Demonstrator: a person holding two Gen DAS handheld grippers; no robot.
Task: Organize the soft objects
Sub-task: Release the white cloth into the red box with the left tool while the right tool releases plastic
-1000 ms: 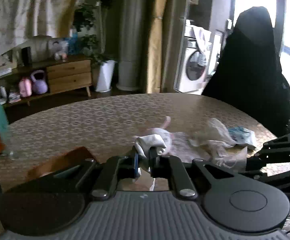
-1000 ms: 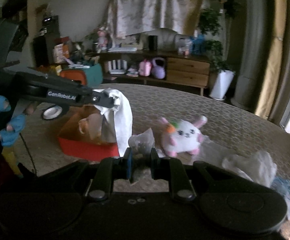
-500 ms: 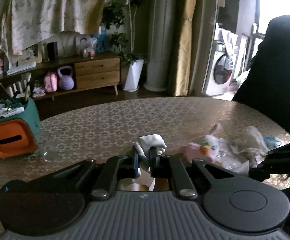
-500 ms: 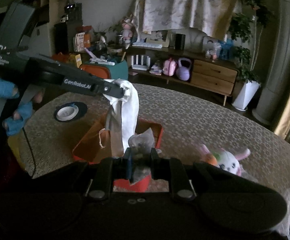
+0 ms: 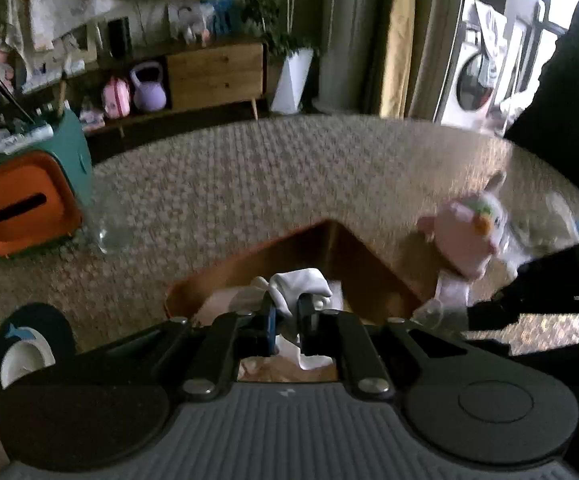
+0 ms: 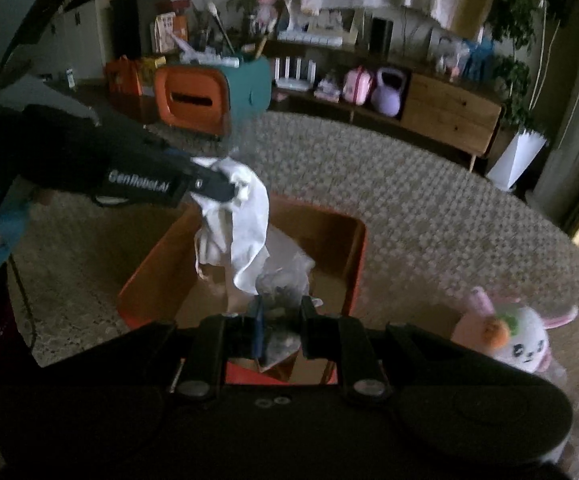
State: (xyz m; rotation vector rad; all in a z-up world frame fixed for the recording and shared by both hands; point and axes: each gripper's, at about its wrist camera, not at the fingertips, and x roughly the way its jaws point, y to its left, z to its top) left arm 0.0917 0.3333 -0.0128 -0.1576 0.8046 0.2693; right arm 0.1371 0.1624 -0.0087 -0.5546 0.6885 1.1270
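My left gripper (image 5: 287,312) is shut on a white cloth (image 5: 301,286) and holds it over the orange box (image 5: 373,268). In the right wrist view the left gripper (image 6: 225,190) holds the white cloth (image 6: 245,232) hanging into the orange box (image 6: 353,256). My right gripper (image 6: 281,316) is shut on a crumpled clear plastic bag (image 6: 283,286) at the box's near edge. A pink and white plush bunny (image 6: 517,334) lies on the table right of the box; it also shows in the left wrist view (image 5: 469,236).
An orange and teal organiser (image 5: 25,196) stands at the table's left. A tape roll on a dark disc (image 5: 25,354) lies near the left. More crumpled plastic (image 5: 545,220) lies beyond the bunny. A round patterned table (image 6: 429,208) carries everything.
Both grippers have moved left and down over the orange box with their loads. The bunny now lies to the right of both.
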